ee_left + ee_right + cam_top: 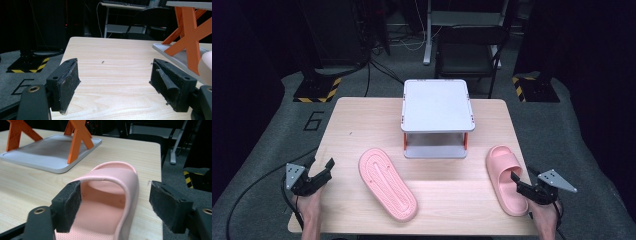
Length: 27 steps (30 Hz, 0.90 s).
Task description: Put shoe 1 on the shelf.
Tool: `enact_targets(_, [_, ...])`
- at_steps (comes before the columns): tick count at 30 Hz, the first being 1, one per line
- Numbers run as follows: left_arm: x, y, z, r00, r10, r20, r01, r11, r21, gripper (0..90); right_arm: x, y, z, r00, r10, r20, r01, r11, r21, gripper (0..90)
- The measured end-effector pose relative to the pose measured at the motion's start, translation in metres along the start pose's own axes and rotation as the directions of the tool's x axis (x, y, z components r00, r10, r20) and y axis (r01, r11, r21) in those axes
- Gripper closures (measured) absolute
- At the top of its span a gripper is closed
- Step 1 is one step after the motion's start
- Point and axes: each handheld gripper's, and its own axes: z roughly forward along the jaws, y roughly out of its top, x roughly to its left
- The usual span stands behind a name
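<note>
Right gripper (115, 205) fingers spread around upright pink slipper (110, 202), heel cut off; left gripper (113, 82) fingers spread.

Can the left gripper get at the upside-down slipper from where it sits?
Probably yes: bare table lies between the left gripper and the upside-down slipper, and its fingers stand open.

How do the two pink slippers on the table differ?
The left slipper lies sole-up, showing its grooved tread; the right slipper sits upright, strap on top. The left slipper lies apart from both claws; the right slipper's outer side wall stands between the right claw's jaws. Both are pink.
</note>
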Motion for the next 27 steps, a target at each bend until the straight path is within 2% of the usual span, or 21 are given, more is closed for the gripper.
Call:
enact_targets(2, [0.0,0.0,0.0,1.0,0.0,-0.002,0.0,1.0,0.002,22.4,0.001,-0.001,0.001,1.0,-0.006,0.005,0.006,1.0,0.015,28.5])
enact_targets(4, [0.0,0.0,0.0,1.0,-0.005,-0.001,0.005,1.0,-0.002,22.5,0.002,-0.002,0.003,0.9994,-0.021,-0.028,0.022,0.999,0.029,33.0])
enact_targets(6, [0.0,0.001,0.0,0.9999,-0.009,-0.005,0.009,0.9999,-0.009,22.5,0.003,-0.004,0.006,0.999,-0.032,-0.032,0.034,0.998,0.054,37.0])
enact_targets(10, [0.0,0.0,0.0,0.9999,-0.011,-0.002,0.011,0.9999,-0.007,22.6,0.0,-0.005,0.012,0.9992,-0.039,-0.008,0.04,0.995,0.096,41.7])
enact_targets(11, [0.0,0.0,0.0,1.0,-0.009,0.001,0.009,1.0,-0.001,22.6,0.0,-0.005,0.014,0.9995,-0.025,0.016,0.024,0.994,0.103,42.0])
enact_targets(13, [-0.001,0.0,0.0,1.0,-0.008,0.002,0.008,1.0,-0.001,22.6,-0.003,-0.006,0.017,0.9998,-0.018,0.009,0.017,0.995,0.096,46.6])
enact_targets(14, [-0.001,0.0,0.0,1.0,-0.008,0.002,0.008,1.0,-0.001,22.6,-0.003,-0.006,0.017,0.9992,-0.024,0.032,0.02,0.992,0.123,48.4])
enact_targets(18, [0.0,0.0,0.0,0.9999,-0.011,0.001,0.011,0.9999,-0.005,22.7,-0.006,-0.008,0.02,0.9979,-0.01,0.064,0.001,0.991,0.135,55.9])
enact_targets(19, [0.0,0.0,0.0,0.9999,-0.012,0.0,0.012,0.9999,-0.007,22.7,-0.005,-0.008,0.02,0.9973,-0.01,0.073,-0.002,0.987,0.158,58.6])
enact_targets(21, [0.0,0.0,0.0,0.9999,-0.012,-0.001,0.012,0.9999,-0.008,22.7,-0.006,-0.01,0.02,0.9962,-0.02,0.085,0.005,0.986,0.166,61.1])
enact_targets(24, [0.0,0.0,0.0,0.9999,-0.013,0.003,0.013,0.9999,0.0,22.7,-0.007,-0.012,0.021,0.9971,-0.015,0.074,0.0,0.981,0.192,68.4])
enact_targets(26, [0.0,0.0,0.0,1.0,-0.01,0.003,0.01,1.0,0.001,22.7,-0.007,-0.012,0.024,0.9977,-0.01,0.068,-0.001,0.986,0.169,71.3])
enact_targets(27, [0.0,0.0,0.0,0.9999,-0.01,0.004,0.01,0.9999,0.0,22.8,-0.006,-0.01,0.024,0.9973,-0.008,0.072,-0.006,0.982,0.187,73.3])
